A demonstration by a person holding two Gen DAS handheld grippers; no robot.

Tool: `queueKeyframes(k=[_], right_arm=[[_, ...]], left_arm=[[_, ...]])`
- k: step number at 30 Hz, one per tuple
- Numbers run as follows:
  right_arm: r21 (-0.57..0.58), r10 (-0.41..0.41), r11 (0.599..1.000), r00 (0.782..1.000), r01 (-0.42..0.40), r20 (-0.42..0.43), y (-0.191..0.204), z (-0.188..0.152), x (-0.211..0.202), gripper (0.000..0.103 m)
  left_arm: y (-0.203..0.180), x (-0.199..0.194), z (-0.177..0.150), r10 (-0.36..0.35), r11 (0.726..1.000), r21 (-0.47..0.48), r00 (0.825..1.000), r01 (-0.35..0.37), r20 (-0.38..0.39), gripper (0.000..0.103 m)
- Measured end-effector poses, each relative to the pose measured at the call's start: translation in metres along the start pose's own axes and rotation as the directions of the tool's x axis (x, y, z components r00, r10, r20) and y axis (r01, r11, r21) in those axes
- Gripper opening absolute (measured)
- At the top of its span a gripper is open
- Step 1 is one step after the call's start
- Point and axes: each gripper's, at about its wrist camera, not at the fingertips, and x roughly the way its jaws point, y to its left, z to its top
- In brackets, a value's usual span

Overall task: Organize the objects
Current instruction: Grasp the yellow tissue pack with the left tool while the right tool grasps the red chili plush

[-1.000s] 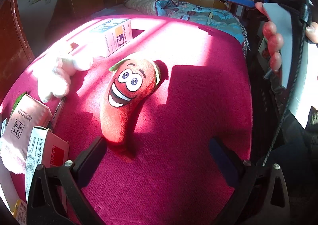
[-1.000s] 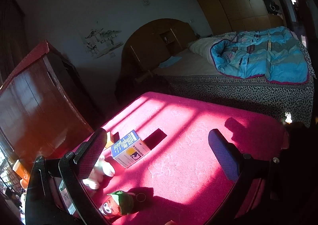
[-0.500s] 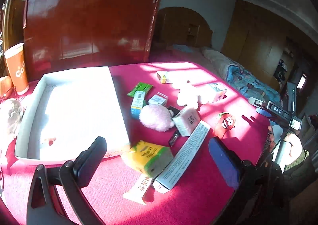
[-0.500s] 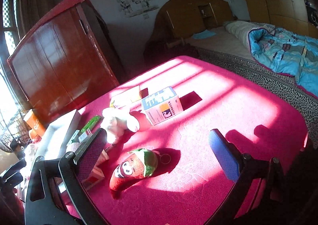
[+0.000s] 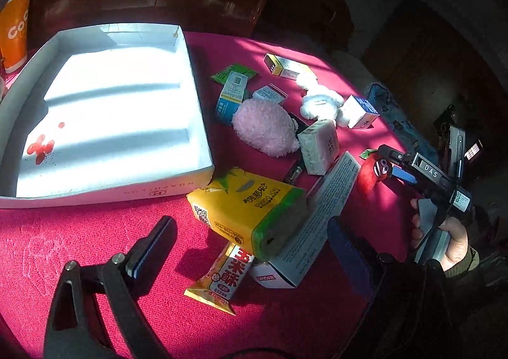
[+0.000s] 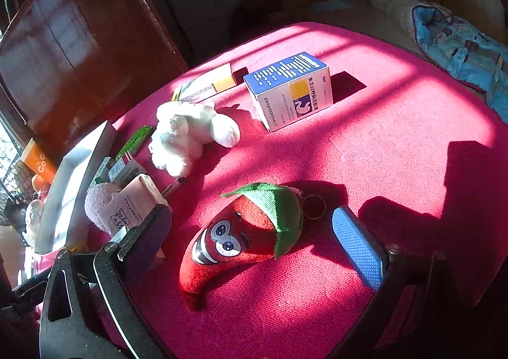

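Note:
My left gripper (image 5: 254, 241) hovers low over the red cloth with its jaws closing. A yellow tissue pack (image 5: 247, 203) lies just ahead between the fingers, and neither pad touches it. Under the pack lie a snack bar packet (image 5: 225, 276) and a long white box (image 5: 317, 216). My right gripper (image 6: 254, 238) stands open around a red chili plush (image 6: 244, 232) with a green cap, clear of it on both sides. The left wrist view also shows the right gripper (image 5: 422, 171), held by a hand (image 5: 444, 238), above the chili plush (image 5: 368, 175). A white tray (image 5: 190, 73) sits empty at the left.
Between the tray and the chili plush lie a pink fluffy ball (image 5: 263, 127), a white plush (image 5: 317, 98), a pink tissue pack (image 5: 319, 146) and several small boxes. A blue and white box (image 6: 292, 89) stands further back. An orange cup (image 5: 12, 32) stands by a wooden cabinet (image 6: 79, 41).
The left view swung from the chili plush to the tray, then closed in on the yellow pack. The right gripper came down until the chili plush lay between its fingers.

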Motion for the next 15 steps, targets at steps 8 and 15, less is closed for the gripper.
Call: queueKeyframes(k=[8,15], right_arm=[[0.01,-0.003,1.0,0.999,0.004,-0.045,0.005,0.001,0.021,0.103],[-0.035,0.003,0.999,0.999,-0.005,-0.038,0.013,-0.001,0.026,0.096]], left_arm=[[0.007,0.032,0.012,-0.015,0.999,-0.04,0.999,0.013,-0.051,0.096],[0.009,0.041,0.012,-0.043,0.998,-0.045,0.998,0.042,-0.037,0.085]])
